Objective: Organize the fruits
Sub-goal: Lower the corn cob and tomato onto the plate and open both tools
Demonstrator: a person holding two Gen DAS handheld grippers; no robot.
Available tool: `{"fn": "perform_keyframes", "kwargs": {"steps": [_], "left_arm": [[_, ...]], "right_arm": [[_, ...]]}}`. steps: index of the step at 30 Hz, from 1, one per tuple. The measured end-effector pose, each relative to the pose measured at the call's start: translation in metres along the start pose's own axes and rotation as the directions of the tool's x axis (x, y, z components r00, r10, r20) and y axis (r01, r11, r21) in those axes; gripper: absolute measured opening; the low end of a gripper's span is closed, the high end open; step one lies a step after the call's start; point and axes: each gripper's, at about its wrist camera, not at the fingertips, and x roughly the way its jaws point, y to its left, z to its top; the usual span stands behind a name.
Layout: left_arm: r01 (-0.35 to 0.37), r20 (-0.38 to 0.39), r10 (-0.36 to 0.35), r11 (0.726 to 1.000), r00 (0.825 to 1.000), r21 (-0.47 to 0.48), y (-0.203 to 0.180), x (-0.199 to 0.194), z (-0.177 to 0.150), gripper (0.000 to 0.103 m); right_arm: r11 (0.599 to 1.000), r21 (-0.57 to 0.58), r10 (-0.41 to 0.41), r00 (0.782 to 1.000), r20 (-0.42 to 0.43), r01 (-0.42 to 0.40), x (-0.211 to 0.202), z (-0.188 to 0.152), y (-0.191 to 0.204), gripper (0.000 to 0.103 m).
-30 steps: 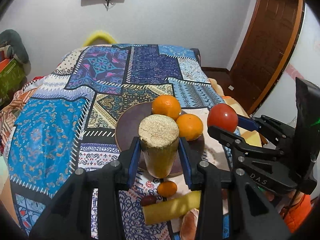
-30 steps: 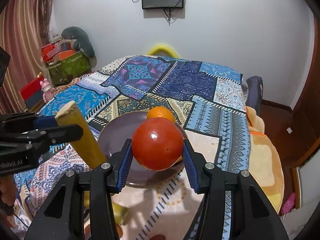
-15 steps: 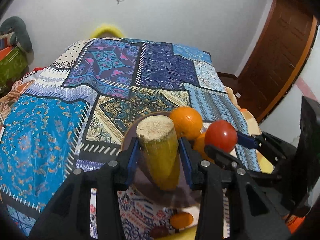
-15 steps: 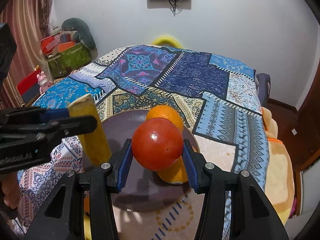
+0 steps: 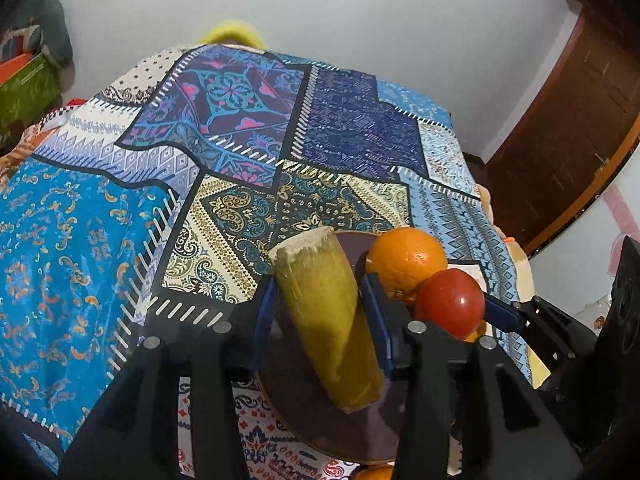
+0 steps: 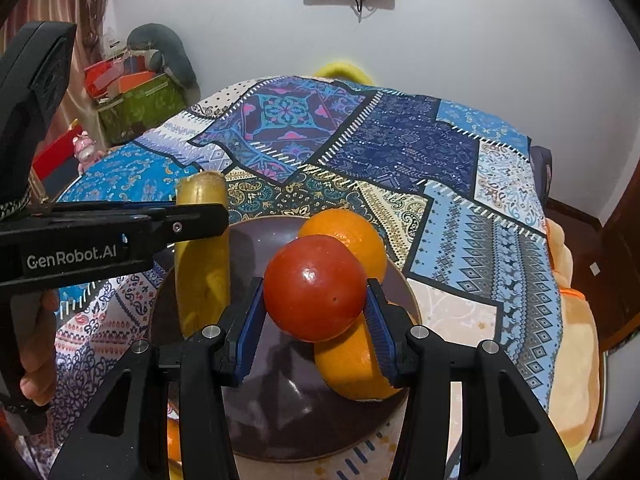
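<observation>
Left wrist view: left gripper (image 5: pixel 320 312) clamped on one tilted yellow stalk (image 5: pixel 326 320) above brown plate (image 5: pixel 304 412).

Right wrist view: right gripper (image 6: pixel 314 316) clamped on one tomato (image 6: pixel 314 288) above the plate (image 6: pixel 280 420); two oranges (image 6: pixel 348 240) on it.

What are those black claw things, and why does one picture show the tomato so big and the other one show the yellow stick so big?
Those claws are grabbers that a person holds, one in each hand. Each grabber carries a camera that looks out along its two fingers, so whatever it holds looks huge.

One picture comes from the left gripper. It is squeezing a yellow-green sugarcane piece, tilted over a dark plate.

The other picture comes from the right gripper. It is squeezing a red tomato above the same plate. There you can also see the left gripper from the side, with the person's hand holding it.

Two oranges already sit on the plate. Everything rests on a bed with a colourful patchwork blanket.
</observation>
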Motion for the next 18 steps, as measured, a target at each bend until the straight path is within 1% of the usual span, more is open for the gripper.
{"fn": "perform_keyframes", "kwargs": {"steps": [4,9,12,14,18], "left_arm": [[-0.007,-0.017,0.006,1.000,1.000,-0.010,0.004,0.007,0.000,0.046],[-0.002,-0.041,-0.001,0.999,0.999,-0.055,0.013,0.015,0.001,0.047],[-0.014,-0.057,0.010,0.998,0.998,-0.065,0.016,0.019,0.000,0.047],[-0.013,-0.062,0.010,0.998,0.998,-0.056,0.016,0.020,-0.001,0.047],[-0.036,-0.042,0.036,0.999,0.998,0.008,0.006,0.015,-0.002,0.047]], "right_arm": [[1.000,0.008,0.019,1.000,-0.002,-0.019,0.004,0.001,-0.001,0.045],[1.000,0.005,0.022,1.000,-0.004,-0.021,0.006,0.003,0.002,0.046],[1.000,0.012,0.024,1.000,-0.014,-0.024,0.007,0.002,0.000,0.046],[0.999,0.016,0.031,0.999,-0.016,-0.031,0.008,0.001,-0.001,0.047],[0.999,0.011,0.032,0.999,-0.005,-0.032,0.004,0.002,0.001,0.051]]}}
